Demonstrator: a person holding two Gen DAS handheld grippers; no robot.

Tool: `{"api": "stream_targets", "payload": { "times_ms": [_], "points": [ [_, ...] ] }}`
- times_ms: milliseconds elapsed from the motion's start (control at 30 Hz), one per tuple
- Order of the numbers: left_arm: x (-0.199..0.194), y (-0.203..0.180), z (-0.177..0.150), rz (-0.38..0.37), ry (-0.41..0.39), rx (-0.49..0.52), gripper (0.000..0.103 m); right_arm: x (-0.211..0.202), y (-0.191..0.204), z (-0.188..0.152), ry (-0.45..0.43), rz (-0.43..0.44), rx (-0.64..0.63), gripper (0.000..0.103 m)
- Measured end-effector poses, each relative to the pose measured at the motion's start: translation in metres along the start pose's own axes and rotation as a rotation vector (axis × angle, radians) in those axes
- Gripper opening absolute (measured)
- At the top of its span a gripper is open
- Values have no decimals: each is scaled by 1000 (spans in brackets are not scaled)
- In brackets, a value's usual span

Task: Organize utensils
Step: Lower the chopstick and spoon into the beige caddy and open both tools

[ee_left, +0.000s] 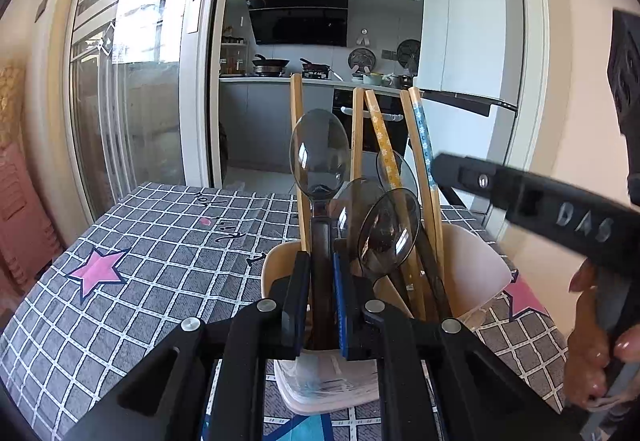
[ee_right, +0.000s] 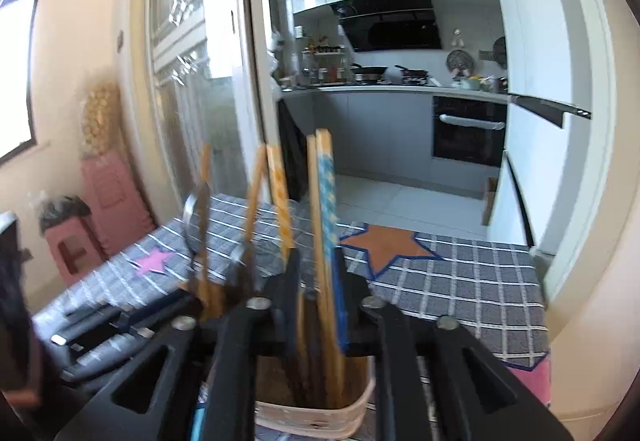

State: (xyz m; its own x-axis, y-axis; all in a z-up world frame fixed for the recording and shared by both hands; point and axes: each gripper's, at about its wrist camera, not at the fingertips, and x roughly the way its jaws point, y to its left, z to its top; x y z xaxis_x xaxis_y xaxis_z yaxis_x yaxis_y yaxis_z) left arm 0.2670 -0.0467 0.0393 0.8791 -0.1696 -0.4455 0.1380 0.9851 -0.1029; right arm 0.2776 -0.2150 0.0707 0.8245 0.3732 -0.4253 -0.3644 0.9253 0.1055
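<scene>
A beige utensil holder (ee_left: 476, 269) stands on the table with several dark see-through spoons and wooden chopsticks upright in it. My left gripper (ee_left: 322, 265) is shut on the handle of the tallest spoon (ee_left: 319, 153), just above the holder's rim. In the right wrist view the same holder (ee_right: 320, 413) sits right under my right gripper (ee_right: 317, 257). Its jaws stand a little apart around the blue-patterned chopsticks (ee_right: 326, 193), with a gap beside them. One right finger (ee_left: 520, 193) reaches in by those chopsticks (ee_left: 424, 145).
A grey checked tablecloth (ee_left: 140, 241) with pink stars covers the table. A clear plastic lid (ee_left: 328, 381) lies in front of the holder. A person's hand (ee_left: 596, 353) holds the right gripper's grip. A pink stool (ee_right: 76, 253) stands left of the table.
</scene>
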Motion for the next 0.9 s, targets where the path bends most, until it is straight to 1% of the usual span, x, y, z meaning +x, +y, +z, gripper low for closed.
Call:
{"api": "stream_targets", "payload": {
  "times_ms": [133, 300, 433, 500, 667, 767, 900],
  "points": [
    [-1, -2, 5, 4, -34, -13, 42, -5, 3, 7, -10, 14, 16, 35],
    [3, -5, 8, 20, -82, 6, 42, -6, 1, 1, -6, 6, 20, 35],
    [7, -7, -5, 62, -75, 24, 42, -4, -4, -6, 14, -1, 22, 35],
    [4, -10, -10, 88, -94, 48, 42, -4, -7, -10, 20, -4, 28, 35],
    [1, -17, -11, 90, -68, 103, 42, -7, -17, -18, 40, -1, 70, 35],
    [-4, -15, -10, 104, -81, 96, 42, -9, -20, -22, 47, -7, 81, 35],
    [-6, -13, -8, 111, -68, 91, 42, -12, -24, -25, 58, -20, 87, 35]
  ]
}}
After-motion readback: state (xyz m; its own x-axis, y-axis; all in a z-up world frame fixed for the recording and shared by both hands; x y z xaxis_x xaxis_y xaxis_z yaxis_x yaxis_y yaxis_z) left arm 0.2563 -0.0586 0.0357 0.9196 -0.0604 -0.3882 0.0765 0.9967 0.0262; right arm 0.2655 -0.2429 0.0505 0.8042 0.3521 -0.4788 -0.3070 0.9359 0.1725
